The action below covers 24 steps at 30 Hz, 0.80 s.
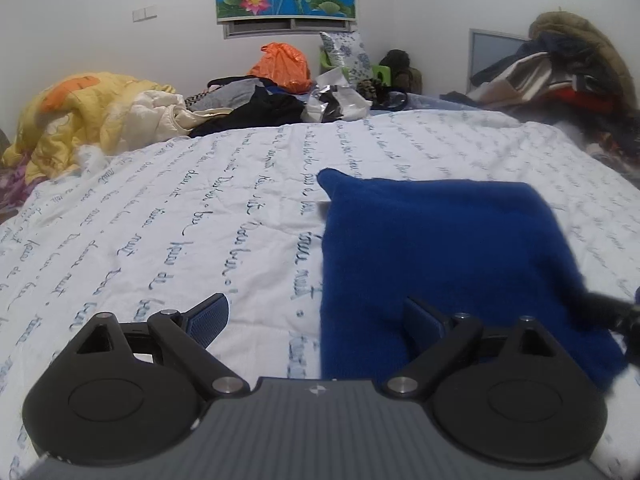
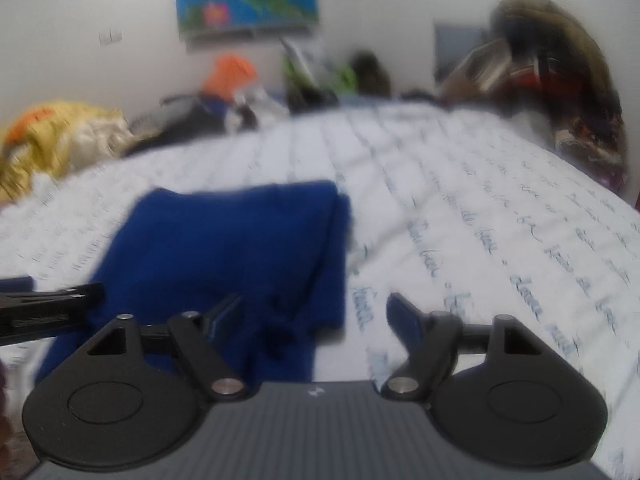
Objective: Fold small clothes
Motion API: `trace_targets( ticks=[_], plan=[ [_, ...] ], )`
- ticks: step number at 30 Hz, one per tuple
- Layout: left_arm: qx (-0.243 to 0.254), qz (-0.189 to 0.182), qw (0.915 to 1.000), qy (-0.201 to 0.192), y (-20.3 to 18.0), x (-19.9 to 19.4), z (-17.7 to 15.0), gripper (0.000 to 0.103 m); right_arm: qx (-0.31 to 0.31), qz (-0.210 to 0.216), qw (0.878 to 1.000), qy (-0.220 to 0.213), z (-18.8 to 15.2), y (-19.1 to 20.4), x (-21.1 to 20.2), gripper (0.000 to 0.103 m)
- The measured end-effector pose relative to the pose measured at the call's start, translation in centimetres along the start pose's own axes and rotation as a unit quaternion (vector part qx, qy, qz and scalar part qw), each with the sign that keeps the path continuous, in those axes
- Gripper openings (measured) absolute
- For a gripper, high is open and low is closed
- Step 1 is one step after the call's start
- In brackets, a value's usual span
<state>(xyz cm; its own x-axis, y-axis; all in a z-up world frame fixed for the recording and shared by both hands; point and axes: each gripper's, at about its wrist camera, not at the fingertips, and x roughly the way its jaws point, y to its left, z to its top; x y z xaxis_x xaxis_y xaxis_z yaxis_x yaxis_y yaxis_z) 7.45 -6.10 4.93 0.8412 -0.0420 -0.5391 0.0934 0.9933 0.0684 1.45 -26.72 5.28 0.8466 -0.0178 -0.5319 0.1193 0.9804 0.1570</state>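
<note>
The bed filled both views, its white sheet lined with blue handwriting. At its far edge sat a heap of clothes and bags, with a yellow quilt off to the left. On the sheet lay the blue garment, folded flat. The left tongs were spread wide, gripping nothing, straddling the garment's left edge: one finger over the sheet, the other over the blue cloth. The right tongs were likewise released and empty, straddling the garment's right edge, though that view was blurred.
</note>
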Motion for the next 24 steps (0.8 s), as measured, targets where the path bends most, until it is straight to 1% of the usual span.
trace_targets(
  ticks=[3,8,12,15,19,22,24],
  plan=[
    [0.000,-0.013,0.9998,0.015,-0.2,-1.2,-1.0,0.093,0.004,0.005,1.000,0.020,-1.6,0.4,-0.9,0.082],
    [-0.010,-0.029,0.9987,0.040,0.0,-2.4,-3.0,0.093,-0.010,0.003,0.999,0.053,-4.0,1.0,-1.5,0.082],
    [-0.021,-0.031,0.9979,0.054,0.4,-2.7,-4.2,0.096,-0.033,-0.012,0.998,0.053,-4.7,1.7,-2.2,0.083],
    [-0.025,-0.026,0.9976,0.059,0.7,-3.0,-4.8,0.097,-0.031,-0.012,0.998,0.054,-4.8,1.8,-2.5,0.084],
    [-0.019,-0.019,0.9976,0.064,1.0,-3.3,-5.5,0.098,-0.046,-0.025,0.997,0.052,-5.3,2.2,-2.5,0.084],
    [-0.012,-0.021,0.9971,0.072,1.3,-3.4,-6.0,0.099,-0.052,-0.033,0.997,0.049,-5.5,2.4,-2.6,0.085],
    [-0.016,-0.023,0.9968,0.075,1.7,-3.4,-6.4,0.101,-0.050,-0.035,0.997,0.048,-5.6,2.3,-2.6,0.085]
  ],
)
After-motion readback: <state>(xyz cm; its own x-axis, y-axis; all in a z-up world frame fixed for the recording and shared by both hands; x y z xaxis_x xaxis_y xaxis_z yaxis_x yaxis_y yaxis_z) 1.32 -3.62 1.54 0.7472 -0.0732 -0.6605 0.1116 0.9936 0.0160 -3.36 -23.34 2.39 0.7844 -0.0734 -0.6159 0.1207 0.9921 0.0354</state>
